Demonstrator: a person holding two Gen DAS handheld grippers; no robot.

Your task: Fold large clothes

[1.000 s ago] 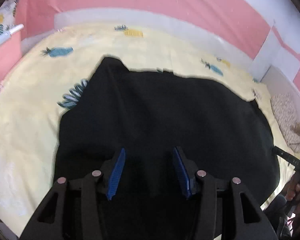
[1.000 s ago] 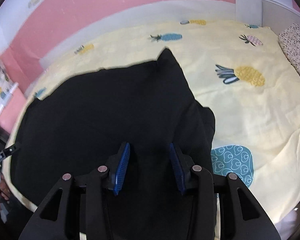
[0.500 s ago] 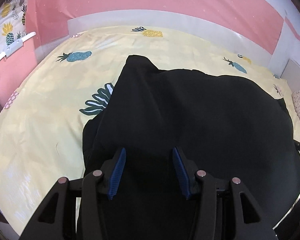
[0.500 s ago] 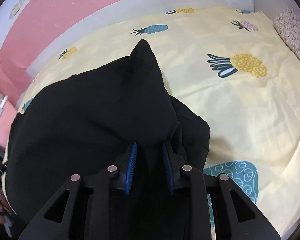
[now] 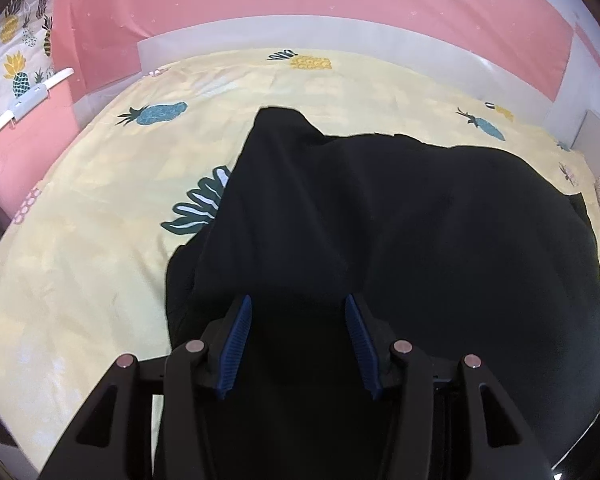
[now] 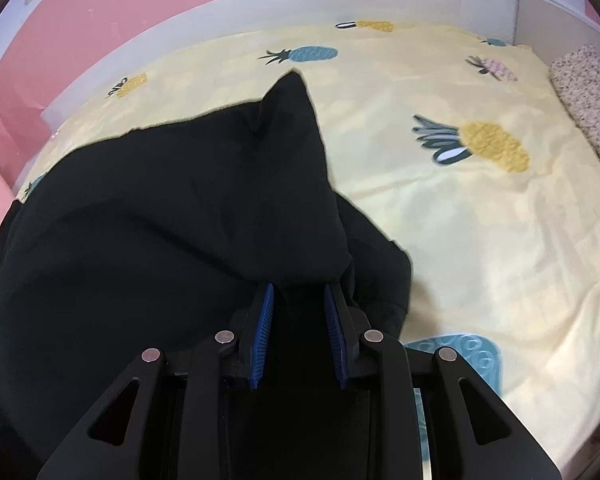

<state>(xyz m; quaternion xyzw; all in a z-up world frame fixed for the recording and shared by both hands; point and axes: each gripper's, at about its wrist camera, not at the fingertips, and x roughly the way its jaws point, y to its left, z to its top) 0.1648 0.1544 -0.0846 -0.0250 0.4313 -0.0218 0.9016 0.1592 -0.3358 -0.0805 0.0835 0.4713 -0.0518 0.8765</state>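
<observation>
A large black garment (image 5: 380, 220) lies spread on a yellow pineapple-print bedsheet (image 5: 80, 240); it also fills the left and middle of the right wrist view (image 6: 160, 220). Its near edge is raised and bunched at both grippers. My left gripper (image 5: 296, 304) has its blue pads wide apart with black cloth between and under them. My right gripper (image 6: 298, 292) has its jaws partly closed around a fold of the cloth. The black cloth hides whether either pair of pads presses it.
A pink wall (image 5: 300, 8) with a white base strip runs behind the bed. A pineapple-print cushion (image 5: 16, 60) stands far left. A speckled fabric (image 6: 588, 96) lies at the bed's right edge. Bare sheet (image 6: 480, 220) spreads right of the garment.
Both grippers have moved forward over the garment's near edge, which has risen and bunched. The right jaws have narrowed from wide open. The left jaws keep their width.
</observation>
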